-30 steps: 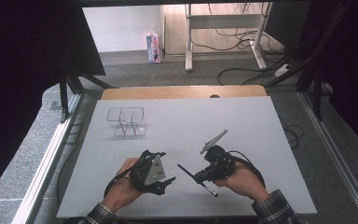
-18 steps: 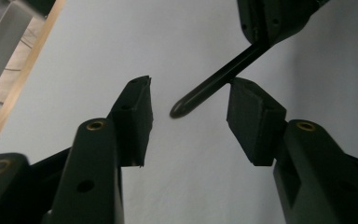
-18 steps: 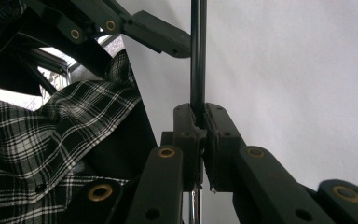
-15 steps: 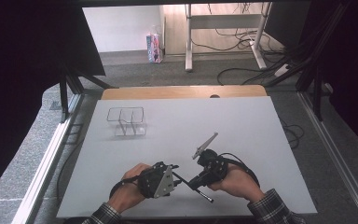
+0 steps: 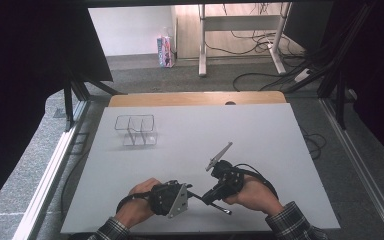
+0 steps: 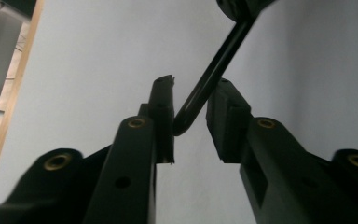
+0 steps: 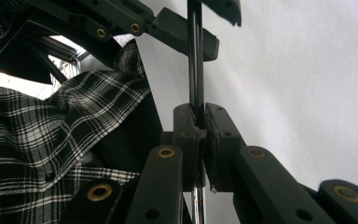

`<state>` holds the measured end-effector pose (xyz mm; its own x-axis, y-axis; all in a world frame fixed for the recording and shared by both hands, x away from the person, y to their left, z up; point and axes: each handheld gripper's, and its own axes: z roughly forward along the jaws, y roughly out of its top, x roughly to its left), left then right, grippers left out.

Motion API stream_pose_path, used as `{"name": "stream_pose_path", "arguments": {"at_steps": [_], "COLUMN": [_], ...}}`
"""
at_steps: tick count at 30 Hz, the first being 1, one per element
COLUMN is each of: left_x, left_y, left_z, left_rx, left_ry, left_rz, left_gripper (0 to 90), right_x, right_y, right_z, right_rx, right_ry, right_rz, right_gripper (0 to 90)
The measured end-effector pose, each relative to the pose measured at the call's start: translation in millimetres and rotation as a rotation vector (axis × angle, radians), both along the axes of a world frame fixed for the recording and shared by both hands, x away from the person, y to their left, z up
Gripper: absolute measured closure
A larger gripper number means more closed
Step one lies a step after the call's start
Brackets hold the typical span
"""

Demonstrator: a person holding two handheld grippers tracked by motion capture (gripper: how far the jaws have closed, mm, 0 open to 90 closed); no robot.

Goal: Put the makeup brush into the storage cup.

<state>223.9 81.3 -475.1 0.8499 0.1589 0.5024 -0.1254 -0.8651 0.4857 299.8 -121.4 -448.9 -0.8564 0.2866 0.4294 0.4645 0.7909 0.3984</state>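
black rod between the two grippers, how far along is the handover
Done: the right gripper is clamped on the thin black metal rod. In hand: the left gripper has just been closing around the rod's bent end, a gap showing beside one pad. Left: finish that grip, then release the right. The clear wire basket stands apart.

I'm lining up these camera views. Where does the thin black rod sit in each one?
High view: black rod low centre, near the white table's front edge.
Left gripper view: rod slants from top right, its tip between the left gripper's jaws, which have just been closing.
Right gripper view: rod upright at centre, clamped by the right gripper.
Shared landmark: the white table.
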Motion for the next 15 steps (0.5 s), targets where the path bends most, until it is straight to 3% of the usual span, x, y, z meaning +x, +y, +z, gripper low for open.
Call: {"name": "stream_pose_path", "arguments": {"at_steps": [3,5,6,7,13,15], "left_x": [-1.1,-2.9,-2.9,-1.9,3.5,5.7], "left_y": [0.7,-0.1,-0.1,0.3,5.6,7.7], "left_z": [-1.1,-2.1,-2.1,-1.6,-2.2,-1.8], "left_rx": [0.026,0.024,0.024,0.018,-0.004,-0.052], "left_ry": [0.012,0.056,0.056,0.093,0.144,0.179], "left_rz": [-0.031,-0.072,-0.072,-0.077,-0.039,-0.008], "left_gripper": [78.5,83.9,84.1,84.2,84.2,84.1], "right_x": [1.5,4.0,4.0,5.6,7.9,9.3], "right_y": [-2.4,-6.7,-6.7,-8.7,-12.8,-14.6], "right_z": [1.9,4.4,4.4,5.3,3.9,2.6], "right_rx": [0.005,0.021,0.021,0.027,0.057,0.070], "right_ry": [-0.011,-0.041,-0.041,-0.048,-0.141,-0.171], "right_rz": [-0.010,-0.032,-0.032,-0.047,-0.106,-0.116], "right_gripper": [81.4,77.8,77.8,69.8,29.3,19.3]}}
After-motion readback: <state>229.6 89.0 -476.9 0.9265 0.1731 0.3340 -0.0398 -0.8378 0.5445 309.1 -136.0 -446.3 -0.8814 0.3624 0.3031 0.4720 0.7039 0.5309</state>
